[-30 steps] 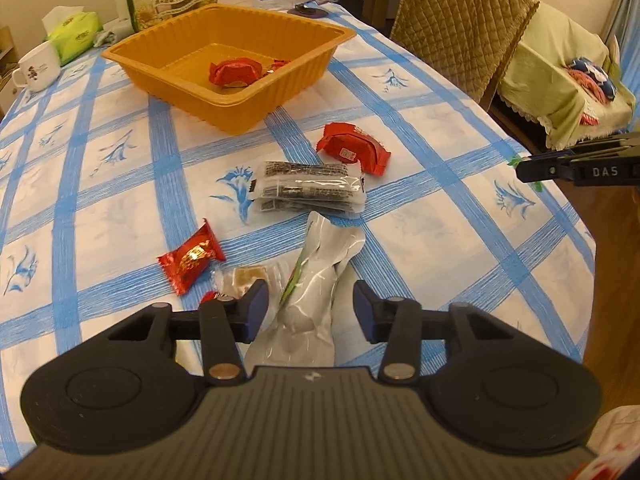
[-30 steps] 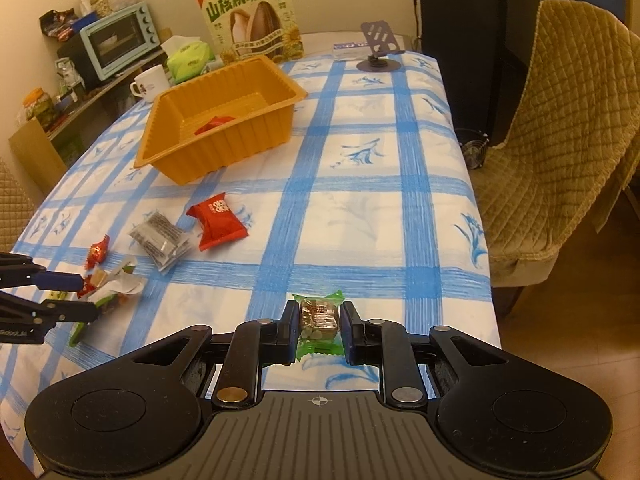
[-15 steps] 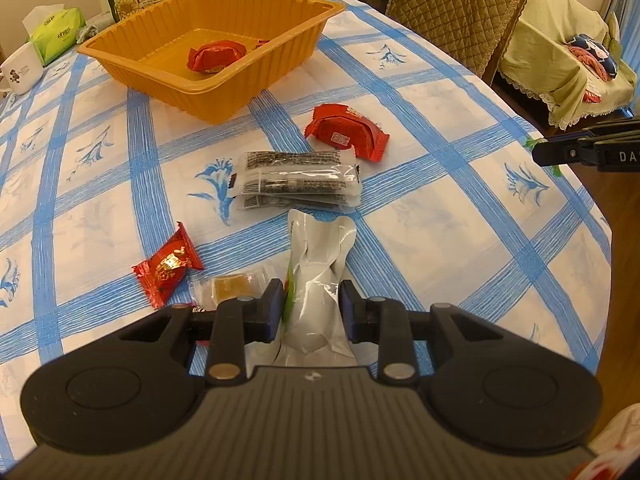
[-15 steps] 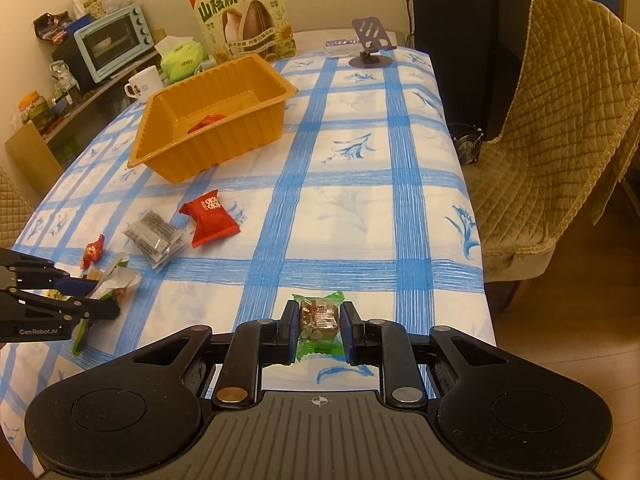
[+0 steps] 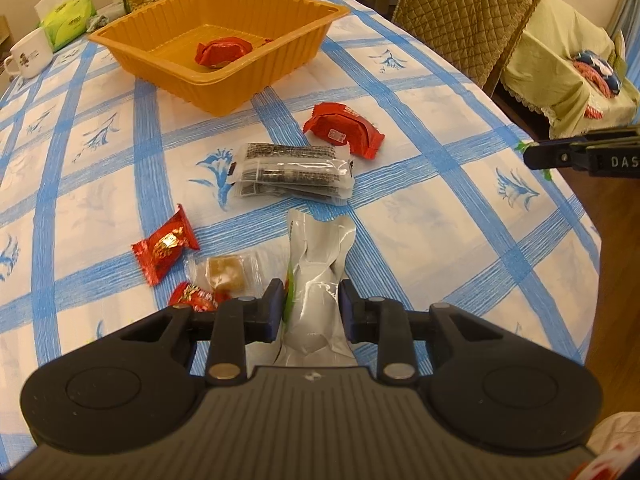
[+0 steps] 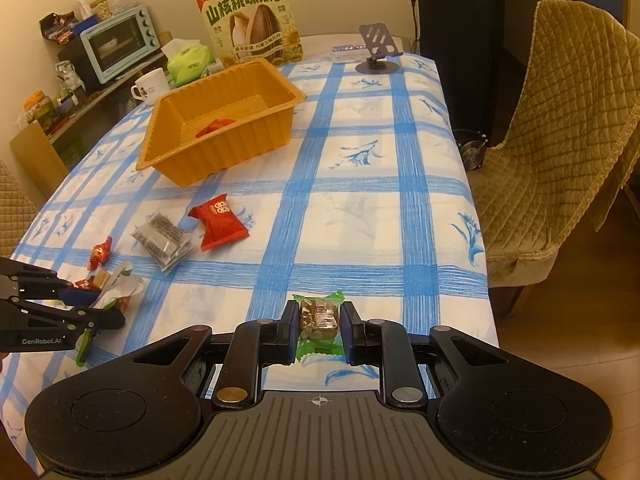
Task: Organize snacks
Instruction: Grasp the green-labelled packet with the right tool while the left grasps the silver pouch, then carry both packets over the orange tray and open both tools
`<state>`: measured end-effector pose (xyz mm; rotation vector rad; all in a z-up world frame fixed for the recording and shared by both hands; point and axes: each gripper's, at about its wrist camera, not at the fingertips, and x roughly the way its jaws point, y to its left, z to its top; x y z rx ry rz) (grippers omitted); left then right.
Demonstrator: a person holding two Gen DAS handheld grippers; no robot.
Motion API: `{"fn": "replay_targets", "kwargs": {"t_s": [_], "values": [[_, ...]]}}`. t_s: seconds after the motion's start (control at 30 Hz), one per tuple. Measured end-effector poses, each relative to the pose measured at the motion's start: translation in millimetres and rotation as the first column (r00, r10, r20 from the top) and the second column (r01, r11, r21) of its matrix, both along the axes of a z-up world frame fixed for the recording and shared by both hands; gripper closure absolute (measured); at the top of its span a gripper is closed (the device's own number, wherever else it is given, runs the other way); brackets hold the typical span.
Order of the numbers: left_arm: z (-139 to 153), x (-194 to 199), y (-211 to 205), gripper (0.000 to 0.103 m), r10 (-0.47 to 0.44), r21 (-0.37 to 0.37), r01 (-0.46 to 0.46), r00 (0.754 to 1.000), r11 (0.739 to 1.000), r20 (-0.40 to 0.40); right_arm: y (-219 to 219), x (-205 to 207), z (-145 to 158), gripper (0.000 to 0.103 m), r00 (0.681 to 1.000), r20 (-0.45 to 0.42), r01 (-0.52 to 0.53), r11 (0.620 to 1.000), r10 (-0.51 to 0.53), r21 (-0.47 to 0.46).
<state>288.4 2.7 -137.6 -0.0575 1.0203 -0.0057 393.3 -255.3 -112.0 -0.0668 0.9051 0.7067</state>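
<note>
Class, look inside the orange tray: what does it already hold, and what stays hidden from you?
The orange tray holds one red-wrapped snack on its floor; a bit of wrapper shows beside it. The near wall covers part of the floor, so more cannot be ruled out.

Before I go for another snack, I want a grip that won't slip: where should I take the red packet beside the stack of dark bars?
Grip the red packet across its puffy middle, coming straight down from above, fingers on its two long sides. It lies flat on the table, and its crimped ends are thin and floppy.
</note>
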Motion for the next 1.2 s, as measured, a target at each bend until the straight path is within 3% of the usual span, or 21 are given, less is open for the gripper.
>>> {"fn": "replay_targets", "kwargs": {"t_s": [0.37,0.63,1.0,1.2], "values": [[37.2,-13.2,18.6,0.076,0.093,-0.04,-0.09,0.993,0.995,0.07,26.2,0.2,13.0,0.081,0.996,0.008,-0.084,0.996,0.084,0.043],[71.1,3.4,36.9,0.076,0.137,-0.041,-0.132,0.982,0.99,0.131,60.6,18.1,33.0,0.081,0.987,0.045,-0.156,0.983,0.152,0.099],[112.3,82.2,72.5,0.076,0.168,-0.025,-0.167,0.961,0.986,0.221,129.8,71.6,68.0,0.081,0.973,0.137,-0.21,0.964,0.188,0.163],[122.4,133.4,97.1,0.076,0.192,-0.052,-0.185,0.954,0.981,0.231,164.5,112.9,75.8,0.081,0.977,0.129,-0.193,0.963,0.17,0.187]]}}
